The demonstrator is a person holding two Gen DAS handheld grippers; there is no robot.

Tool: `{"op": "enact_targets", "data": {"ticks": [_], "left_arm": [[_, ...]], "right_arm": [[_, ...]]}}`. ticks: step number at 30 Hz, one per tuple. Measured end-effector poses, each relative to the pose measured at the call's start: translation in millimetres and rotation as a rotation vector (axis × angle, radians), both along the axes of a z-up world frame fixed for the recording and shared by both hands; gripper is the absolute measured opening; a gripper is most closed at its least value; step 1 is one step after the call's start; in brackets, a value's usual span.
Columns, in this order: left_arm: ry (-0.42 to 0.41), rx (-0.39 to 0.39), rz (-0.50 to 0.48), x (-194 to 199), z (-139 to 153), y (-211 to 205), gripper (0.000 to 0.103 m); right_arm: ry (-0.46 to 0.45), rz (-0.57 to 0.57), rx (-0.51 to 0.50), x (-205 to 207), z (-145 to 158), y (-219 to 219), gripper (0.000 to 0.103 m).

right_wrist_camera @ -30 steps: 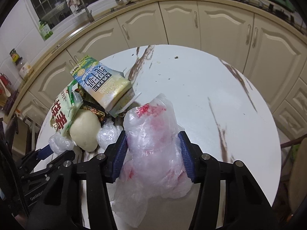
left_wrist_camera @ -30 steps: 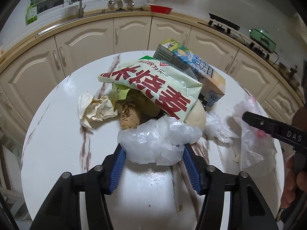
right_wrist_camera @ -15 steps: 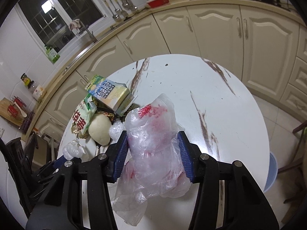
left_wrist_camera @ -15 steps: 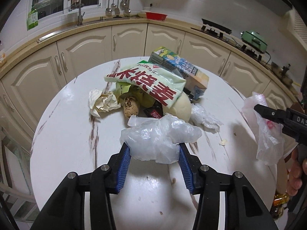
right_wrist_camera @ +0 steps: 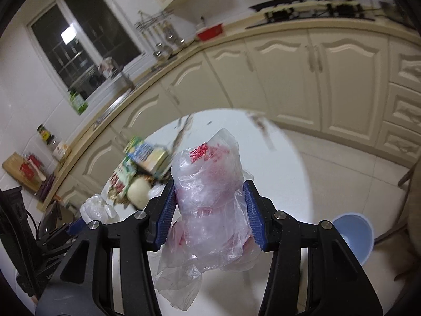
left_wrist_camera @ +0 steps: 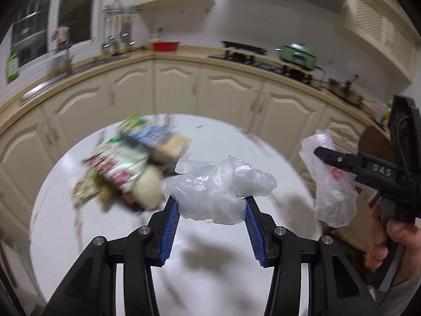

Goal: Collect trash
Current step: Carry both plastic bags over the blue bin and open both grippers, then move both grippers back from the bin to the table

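Observation:
My left gripper (left_wrist_camera: 211, 208) is shut on a crumpled clear plastic bag (left_wrist_camera: 218, 187) and holds it high above the round white table (left_wrist_camera: 197, 237). My right gripper (right_wrist_camera: 209, 197) is shut on a clear plastic bag with red print (right_wrist_camera: 210, 197), also lifted above the table. That bag also shows in the left wrist view (left_wrist_camera: 329, 184), hanging from the right gripper at the right. The clear bag also shows in the right wrist view (right_wrist_camera: 97, 209) at the lower left. A blurred trash pile lies on the table: a snack bag (left_wrist_camera: 115, 166), a carton (left_wrist_camera: 155, 137) and a pale round lump (left_wrist_camera: 150, 187).
A light blue bin (right_wrist_camera: 352, 237) stands on the tiled floor right of the table. Cream kitchen cabinets (left_wrist_camera: 210, 92) curve behind the table, with a counter, sink and stove above them. A dark chair part (right_wrist_camera: 410, 173) is at the far right.
Both grippers have risen and pulled back from the table with their bags held. The trash pile looks smaller and farther. The blue bin has come into the right wrist view.

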State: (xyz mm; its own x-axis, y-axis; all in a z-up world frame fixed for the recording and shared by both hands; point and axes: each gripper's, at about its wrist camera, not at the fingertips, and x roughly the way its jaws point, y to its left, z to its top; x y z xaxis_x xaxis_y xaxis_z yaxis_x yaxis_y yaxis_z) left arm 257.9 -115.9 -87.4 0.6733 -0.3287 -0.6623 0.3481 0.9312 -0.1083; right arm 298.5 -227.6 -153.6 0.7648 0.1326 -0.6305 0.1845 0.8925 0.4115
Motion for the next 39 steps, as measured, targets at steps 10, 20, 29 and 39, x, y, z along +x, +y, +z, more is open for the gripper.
{"op": "enact_targets", "data": {"ticks": [10,20,29,39], "left_arm": [[0.132,-0.048,-0.35,24,-34,-193,0.044],[0.421,0.106,-0.448,84,-158,-320,0.045],[0.596,0.256,-0.389,177,-255,-402,0.052],[0.562,0.336,-0.336,192,-255,-437,0.067]], "right_arm": [[0.096,-0.374,0.03,-100,-34,-158,0.048],[0.313,-0.523,0.191,-127,-169,-258,0.048],[0.427,-0.522,0.273,-120,-264,-294,0.052],[0.433,-0.575,0.313,-127,-289,-309,0.089]]}}
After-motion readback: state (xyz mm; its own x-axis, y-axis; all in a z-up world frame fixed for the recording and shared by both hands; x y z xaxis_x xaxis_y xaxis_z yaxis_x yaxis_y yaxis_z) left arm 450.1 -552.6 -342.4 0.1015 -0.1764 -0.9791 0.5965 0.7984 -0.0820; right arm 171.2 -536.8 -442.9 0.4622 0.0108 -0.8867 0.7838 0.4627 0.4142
